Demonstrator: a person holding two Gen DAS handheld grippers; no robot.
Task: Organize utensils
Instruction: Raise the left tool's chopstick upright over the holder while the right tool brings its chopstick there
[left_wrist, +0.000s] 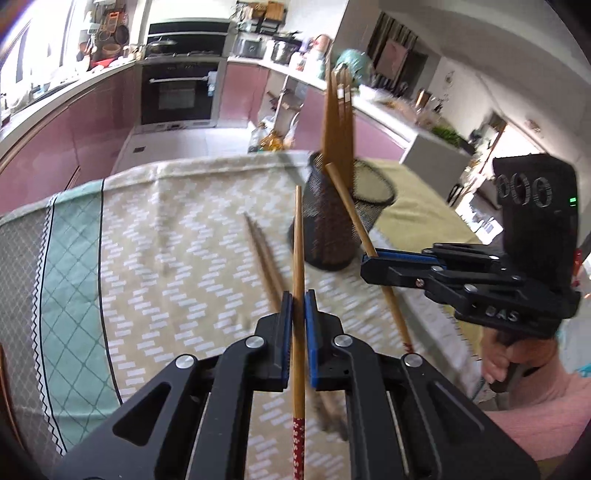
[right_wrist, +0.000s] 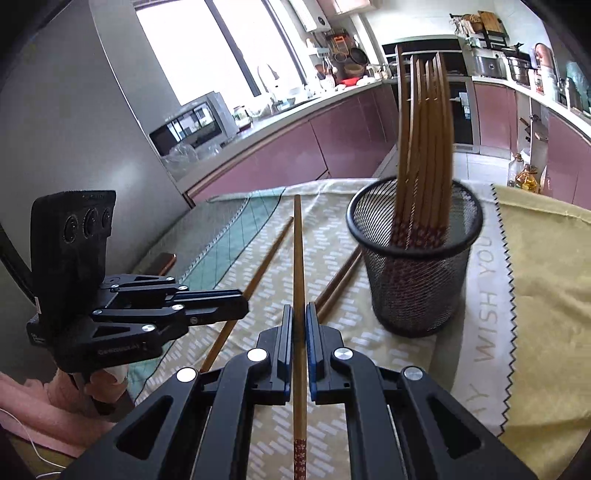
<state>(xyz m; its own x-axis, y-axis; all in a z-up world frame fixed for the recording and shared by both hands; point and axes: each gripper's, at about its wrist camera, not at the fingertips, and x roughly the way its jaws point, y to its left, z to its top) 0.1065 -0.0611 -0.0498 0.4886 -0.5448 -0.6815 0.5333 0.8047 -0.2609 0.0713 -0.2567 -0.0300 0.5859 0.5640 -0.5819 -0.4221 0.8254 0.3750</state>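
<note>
The left gripper (left_wrist: 298, 306) pinches a bamboo chopstick with a red patterned end (left_wrist: 297, 258); the right gripper (right_wrist: 300, 317) pinches another such chopstick (right_wrist: 298, 258). The black wire-mesh cup (right_wrist: 415, 273) stands right of centre, already packed with chopsticks (right_wrist: 424, 147) — a tip may snag these or tip the cup. Two more chopsticks (right_wrist: 338, 280) lie on the cloth beside it.

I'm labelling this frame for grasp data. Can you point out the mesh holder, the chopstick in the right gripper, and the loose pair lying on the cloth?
mesh holder (right_wrist: 413, 291): right wrist view, on its front wall.
right gripper's chopstick (right_wrist: 298, 258): right wrist view, mid shaft.
loose pair (left_wrist: 263, 254): left wrist view, mid shaft.
</note>
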